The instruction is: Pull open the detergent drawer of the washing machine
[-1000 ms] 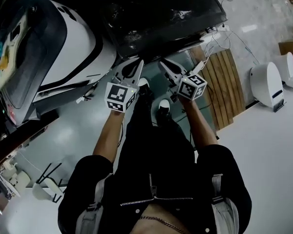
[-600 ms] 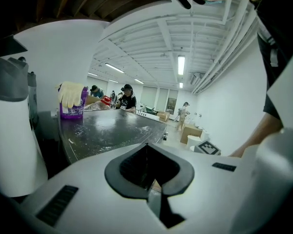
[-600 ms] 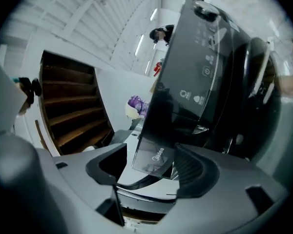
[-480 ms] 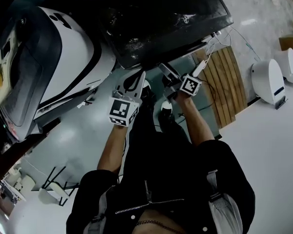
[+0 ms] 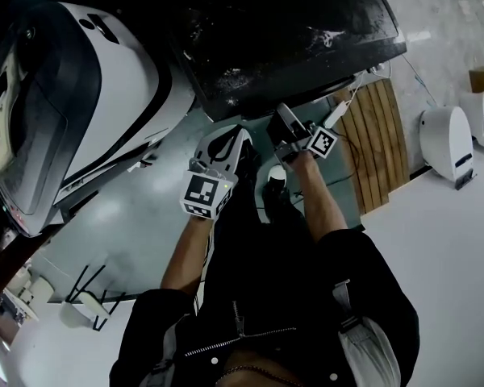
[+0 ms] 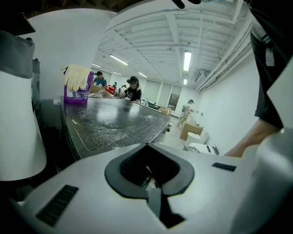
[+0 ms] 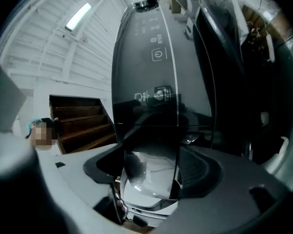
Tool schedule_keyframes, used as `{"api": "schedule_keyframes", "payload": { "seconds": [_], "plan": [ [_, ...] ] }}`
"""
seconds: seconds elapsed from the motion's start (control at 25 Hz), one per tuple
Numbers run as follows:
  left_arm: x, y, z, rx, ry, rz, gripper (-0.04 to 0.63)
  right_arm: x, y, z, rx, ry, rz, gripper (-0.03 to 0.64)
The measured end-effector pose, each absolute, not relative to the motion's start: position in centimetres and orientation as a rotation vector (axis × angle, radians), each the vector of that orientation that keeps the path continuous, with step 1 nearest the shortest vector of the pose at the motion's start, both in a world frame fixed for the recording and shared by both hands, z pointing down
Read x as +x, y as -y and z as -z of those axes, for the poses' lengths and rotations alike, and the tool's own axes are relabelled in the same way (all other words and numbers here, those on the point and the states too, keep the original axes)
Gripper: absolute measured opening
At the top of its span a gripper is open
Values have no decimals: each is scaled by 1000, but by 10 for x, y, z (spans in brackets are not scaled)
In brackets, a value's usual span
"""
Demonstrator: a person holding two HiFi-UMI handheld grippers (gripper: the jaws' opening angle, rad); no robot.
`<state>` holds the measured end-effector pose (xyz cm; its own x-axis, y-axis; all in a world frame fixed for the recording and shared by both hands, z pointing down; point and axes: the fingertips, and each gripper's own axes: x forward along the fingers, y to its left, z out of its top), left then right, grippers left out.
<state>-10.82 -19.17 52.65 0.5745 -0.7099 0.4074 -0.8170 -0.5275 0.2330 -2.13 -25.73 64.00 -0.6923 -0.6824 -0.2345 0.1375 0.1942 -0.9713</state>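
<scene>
The black washing machine [image 5: 282, 31] fills the top of the head view. Its glossy front panel [image 7: 151, 57], with a power symbol and a dial, rises ahead in the right gripper view. My right gripper [image 5: 281, 119] [image 7: 151, 174] sits just under the machine's front edge. Its jaws have just been opening and now stand wide. A lower glossy section [image 7: 149, 165] of that panel lies between them, and I see no pad pressing on it. My left gripper [image 5: 242, 133] [image 6: 154, 191] hangs beside it to the left, shut on nothing, its tips meeting.
A white-and-black machine [image 5: 105, 79] stands at the left. A wooden slatted pallet [image 5: 379, 135] and a white appliance [image 5: 444, 139] lie at the right, with cables [image 5: 351, 79] near the pallet. A purple bottle with a yellow glove [image 6: 77, 87] stands on the black top.
My right gripper has moved in under the black machine's front edge, rolled over, and opened its jaws. The left gripper has sunk a little and stayed shut.
</scene>
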Motion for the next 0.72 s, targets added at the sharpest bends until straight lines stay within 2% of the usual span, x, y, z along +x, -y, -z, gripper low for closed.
{"api": "schedule_keyframes", "payload": {
  "seconds": [0.2, 0.72],
  "plan": [
    [-110, 183, -540, 2375, 1203, -393, 20, -25, 256, -639, -332, -1757, 1516, 327],
    [-111, 171, -553, 2351, 1154, -421, 20, -23, 258, -640, -347, -1723, 1502, 304]
  ]
}}
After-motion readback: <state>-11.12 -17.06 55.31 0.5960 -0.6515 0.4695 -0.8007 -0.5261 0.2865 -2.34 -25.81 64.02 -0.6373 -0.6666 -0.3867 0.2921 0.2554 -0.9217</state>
